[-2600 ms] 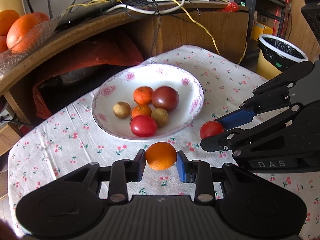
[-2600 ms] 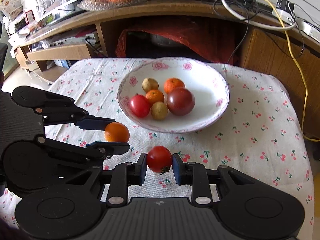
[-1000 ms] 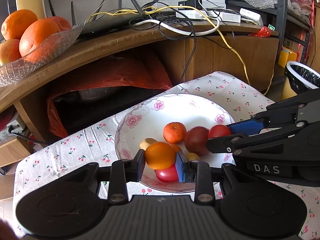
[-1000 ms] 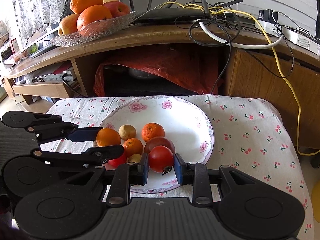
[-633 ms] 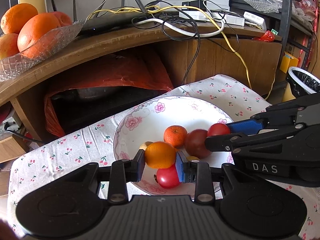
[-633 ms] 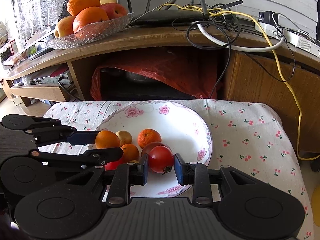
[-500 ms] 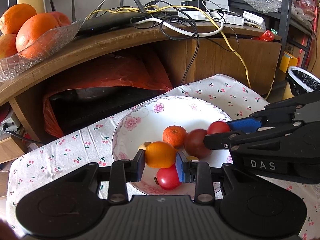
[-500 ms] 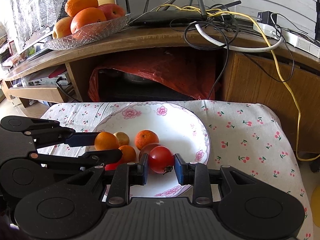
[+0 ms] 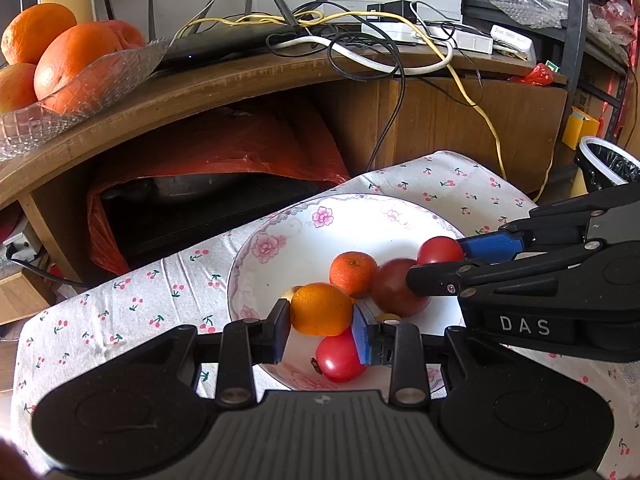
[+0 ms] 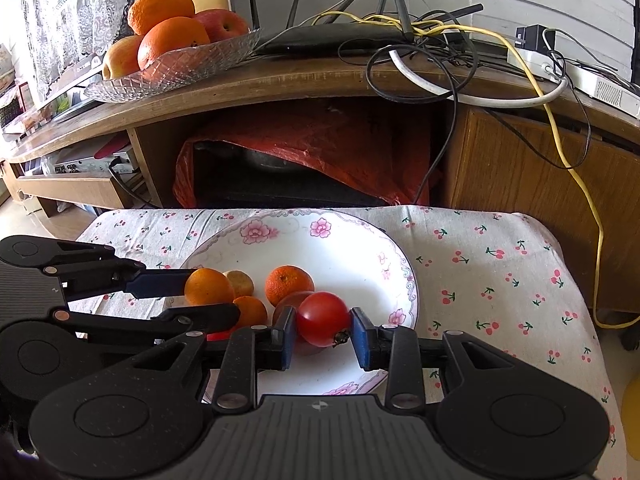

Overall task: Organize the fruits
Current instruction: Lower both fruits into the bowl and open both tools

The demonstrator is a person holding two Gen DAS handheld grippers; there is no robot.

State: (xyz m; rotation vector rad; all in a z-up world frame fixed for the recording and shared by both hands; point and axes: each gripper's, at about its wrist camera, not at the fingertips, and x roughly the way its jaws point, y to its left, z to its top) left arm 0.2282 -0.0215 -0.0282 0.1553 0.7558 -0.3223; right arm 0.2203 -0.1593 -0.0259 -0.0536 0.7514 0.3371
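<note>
A white flowered bowl stands on the cherry-print cloth and holds several fruits: a small orange, a dark tomato, a red tomato. My left gripper is shut on an orange over the bowl's near left side. My right gripper holds a red tomato over the bowl's right part; its right pad stands slightly off the tomato.
A wooden desk rises behind the table with a glass dish of oranges and apples, a router and tangled cables. A red bag sits under the desk. A lined bin stands at the right.
Both grippers carried their fruit from the cloth to above the bowl. In the last half second they barely moved; the right gripper's jaws have widened a little around the tomato.
</note>
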